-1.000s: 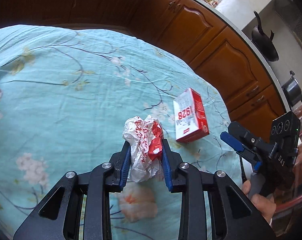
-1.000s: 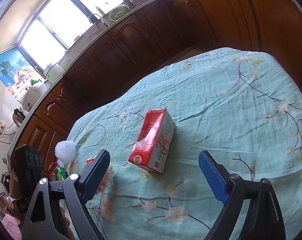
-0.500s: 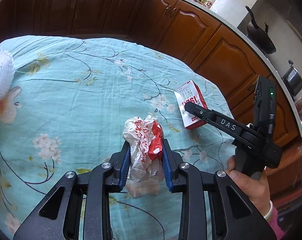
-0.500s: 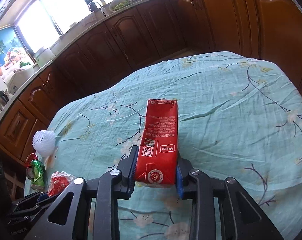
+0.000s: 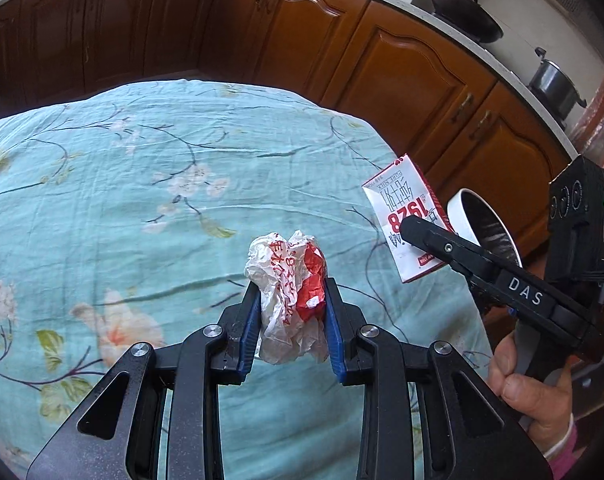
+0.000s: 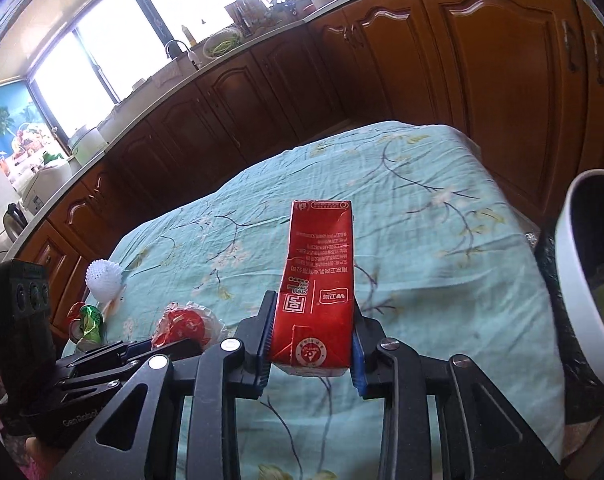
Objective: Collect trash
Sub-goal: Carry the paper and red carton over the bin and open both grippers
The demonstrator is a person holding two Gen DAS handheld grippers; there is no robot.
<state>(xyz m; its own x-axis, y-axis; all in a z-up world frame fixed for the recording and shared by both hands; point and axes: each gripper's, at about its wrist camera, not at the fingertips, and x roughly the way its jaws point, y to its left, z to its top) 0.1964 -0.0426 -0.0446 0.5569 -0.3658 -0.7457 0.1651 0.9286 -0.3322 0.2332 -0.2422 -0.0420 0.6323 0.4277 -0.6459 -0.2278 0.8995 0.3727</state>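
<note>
A crumpled white and red wrapper (image 5: 286,276) sits between the blue pads of my left gripper (image 5: 290,294), which is shut on it above the tablecloth. My right gripper (image 6: 311,320) is shut on a red and white milk carton (image 6: 319,264), held off the cloth. In the left wrist view the carton (image 5: 405,216) hangs by the table's right edge, next to a white-rimmed bin with a dark liner (image 5: 463,200). The same bin (image 6: 573,272) stands at the right of the right wrist view. The wrapper (image 6: 186,320) also shows there, low on the left.
A teal flowered tablecloth (image 5: 142,200) covers the table. At its far left end lie a white foam net (image 6: 103,276) and a green can (image 6: 88,318). Brown cabinets (image 5: 401,80) ring the table closely. A person's hand (image 5: 529,392) grips the right handle.
The right gripper closed on the carton and lifted it off the cloth toward the bin. The left gripper, still holding the wrapper, shifted toward the table's right edge; the bin came into view.
</note>
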